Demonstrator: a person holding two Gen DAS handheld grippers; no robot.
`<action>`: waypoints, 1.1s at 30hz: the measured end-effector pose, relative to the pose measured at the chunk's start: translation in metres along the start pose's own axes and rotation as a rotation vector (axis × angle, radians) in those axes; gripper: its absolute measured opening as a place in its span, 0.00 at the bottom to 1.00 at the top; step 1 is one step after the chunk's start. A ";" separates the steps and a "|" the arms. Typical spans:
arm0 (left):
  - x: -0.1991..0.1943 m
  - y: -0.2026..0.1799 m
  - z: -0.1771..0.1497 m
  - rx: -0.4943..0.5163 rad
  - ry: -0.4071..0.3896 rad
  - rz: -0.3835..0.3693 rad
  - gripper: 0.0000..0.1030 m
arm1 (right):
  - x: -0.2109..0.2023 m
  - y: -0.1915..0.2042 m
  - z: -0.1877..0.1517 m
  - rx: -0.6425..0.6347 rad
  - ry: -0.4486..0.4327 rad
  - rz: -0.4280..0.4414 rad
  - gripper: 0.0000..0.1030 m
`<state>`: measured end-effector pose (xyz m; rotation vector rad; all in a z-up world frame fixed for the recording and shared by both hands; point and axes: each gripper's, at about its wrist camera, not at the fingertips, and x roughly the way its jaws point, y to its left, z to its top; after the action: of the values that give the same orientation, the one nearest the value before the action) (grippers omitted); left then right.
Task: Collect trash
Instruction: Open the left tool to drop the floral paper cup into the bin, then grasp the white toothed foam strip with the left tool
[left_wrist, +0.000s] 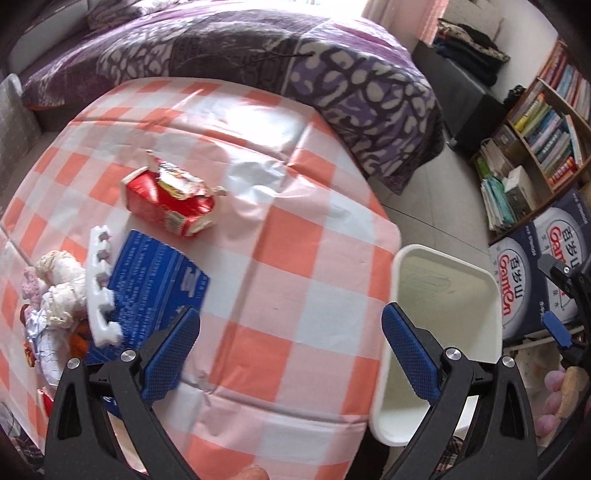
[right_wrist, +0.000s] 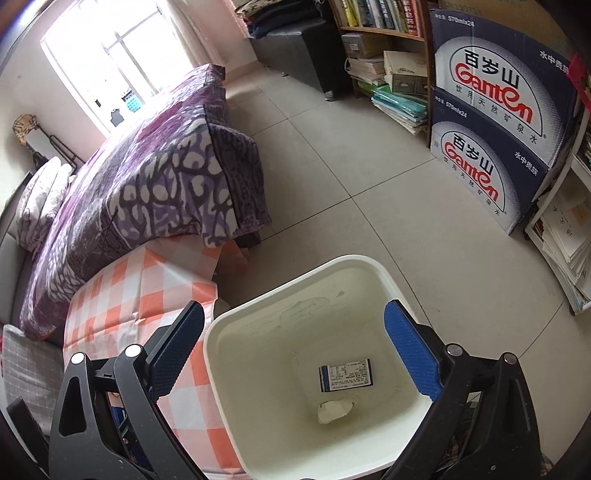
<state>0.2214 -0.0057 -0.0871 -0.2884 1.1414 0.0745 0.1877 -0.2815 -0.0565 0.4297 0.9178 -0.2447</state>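
Note:
On the orange-and-white checked tablecloth (left_wrist: 280, 229) lie a torn red carton (left_wrist: 170, 199), a flat blue box (left_wrist: 155, 280), a white notched foam strip (left_wrist: 101, 288) and a heap of crumpled tissues and wrappers (left_wrist: 51, 299). My left gripper (left_wrist: 291, 350) hovers open and empty over the table's near side, right of the blue box. A white bin (left_wrist: 439, 325) stands beside the table's right edge. My right gripper (right_wrist: 295, 350) is open and empty directly above the bin (right_wrist: 229, 332). Inside lie a small blue-and-white box (right_wrist: 345, 373) and a crumpled white tissue (right_wrist: 334, 410).
A bed with a purple patterned blanket (left_wrist: 258, 59) borders the table's far side. Bookshelves (left_wrist: 546, 133) and stacked blue water cartons (right_wrist: 495, 122) line the right wall. Tiled floor (right_wrist: 351, 177) lies between bed and shelves. The right gripper shows at the edge (left_wrist: 569, 310).

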 end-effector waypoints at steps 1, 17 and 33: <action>-0.001 0.009 0.001 -0.021 -0.003 0.018 0.93 | 0.001 0.006 -0.002 -0.017 0.005 0.001 0.91; 0.014 0.139 0.010 -0.333 0.033 0.119 0.93 | 0.020 0.078 -0.032 -0.202 0.064 0.020 0.91; 0.009 0.196 0.001 -0.301 0.104 0.027 0.15 | 0.035 0.138 -0.066 -0.397 0.087 0.042 0.91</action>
<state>0.1861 0.1820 -0.1316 -0.5489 1.2374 0.2593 0.2138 -0.1293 -0.0849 0.0923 1.0138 -0.0024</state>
